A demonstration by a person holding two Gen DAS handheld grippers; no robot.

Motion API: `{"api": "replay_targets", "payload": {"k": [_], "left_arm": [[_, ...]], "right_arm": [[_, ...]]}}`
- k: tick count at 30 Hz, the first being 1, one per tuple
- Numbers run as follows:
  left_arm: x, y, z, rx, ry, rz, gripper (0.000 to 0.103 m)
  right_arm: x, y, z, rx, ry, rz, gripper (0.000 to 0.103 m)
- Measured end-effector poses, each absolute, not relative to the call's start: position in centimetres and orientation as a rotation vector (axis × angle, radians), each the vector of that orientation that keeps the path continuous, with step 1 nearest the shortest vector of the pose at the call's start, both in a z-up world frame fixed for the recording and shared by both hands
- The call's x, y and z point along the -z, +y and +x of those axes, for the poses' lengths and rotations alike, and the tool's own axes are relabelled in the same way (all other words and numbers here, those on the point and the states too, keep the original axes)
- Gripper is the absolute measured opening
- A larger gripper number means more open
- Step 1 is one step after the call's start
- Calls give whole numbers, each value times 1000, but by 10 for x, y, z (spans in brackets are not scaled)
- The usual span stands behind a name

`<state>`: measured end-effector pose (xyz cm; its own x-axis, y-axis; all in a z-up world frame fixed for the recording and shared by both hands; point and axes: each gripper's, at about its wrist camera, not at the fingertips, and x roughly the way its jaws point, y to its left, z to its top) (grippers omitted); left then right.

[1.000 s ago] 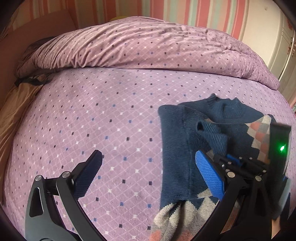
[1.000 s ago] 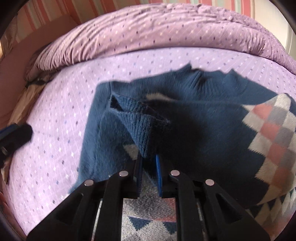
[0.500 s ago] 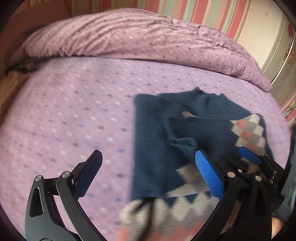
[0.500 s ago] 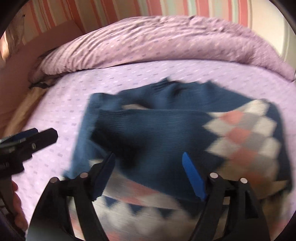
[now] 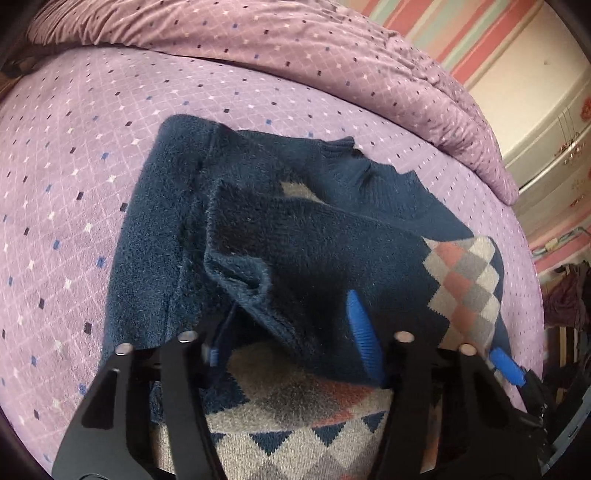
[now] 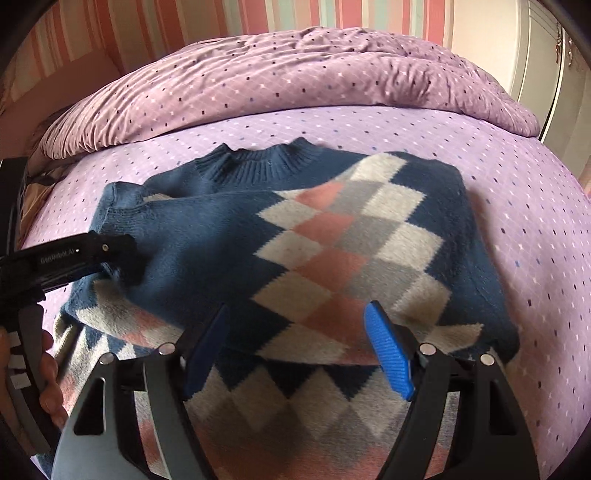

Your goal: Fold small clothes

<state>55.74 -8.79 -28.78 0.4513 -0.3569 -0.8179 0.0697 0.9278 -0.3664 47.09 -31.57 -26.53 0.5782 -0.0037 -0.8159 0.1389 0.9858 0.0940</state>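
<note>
A small navy sweater (image 6: 207, 236) with pink, grey and white diamonds lies on the purple bed cover (image 6: 517, 206), collar toward the far side. One sleeve (image 5: 295, 251) is folded across its chest. My left gripper (image 5: 291, 343) is down on the cuff end of that sleeve. Its jaws are closing, with the bunched cuff between them, and the pads do not visibly press it. In the right wrist view the left gripper (image 6: 118, 254) comes in from the left onto the sleeve. My right gripper (image 6: 295, 354) hangs open over the diamond pattern, holding nothing.
A rolled purple duvet (image 6: 295, 74) lies along the back of the bed, under a striped wall (image 6: 184, 26). A white cabinet (image 6: 546, 55) stands at the far right. A person's hand (image 6: 48, 369) grips the left gripper's handle. Bare bed cover lies left of the sweater (image 5: 55, 184).
My right gripper let go of the sleeve cuff, opened and slid right over the diamonds. My left gripper came down from the bare cover onto the sleeve, and its jaws narrowed.
</note>
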Motion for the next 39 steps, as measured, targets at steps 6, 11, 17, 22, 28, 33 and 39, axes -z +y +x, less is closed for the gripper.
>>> {"api": "replay_targets", "payload": {"k": [6, 11, 17, 22, 28, 33, 39], "left_arm": [[295, -68, 558, 267, 1087, -388, 7], [262, -78, 546, 299, 999, -265, 7], [241, -73, 540, 298, 957, -64, 7], [289, -57, 546, 287, 1039, 10, 10], [293, -50, 543, 368, 1028, -86, 47], [258, -50, 514, 314, 950, -17, 84], [229, -68, 515, 458, 894, -55, 85]], "right_arm": [[263, -326, 467, 99, 941, 155, 76], [258, -330, 462, 111, 920, 141, 76], [251, -328, 455, 96, 905, 153, 76], [254, -323, 453, 93, 916, 117, 76], [255, -327, 452, 106, 922, 97, 76], [247, -332, 451, 117, 912, 86, 76], [250, -339, 449, 136, 916, 84, 76]]}}
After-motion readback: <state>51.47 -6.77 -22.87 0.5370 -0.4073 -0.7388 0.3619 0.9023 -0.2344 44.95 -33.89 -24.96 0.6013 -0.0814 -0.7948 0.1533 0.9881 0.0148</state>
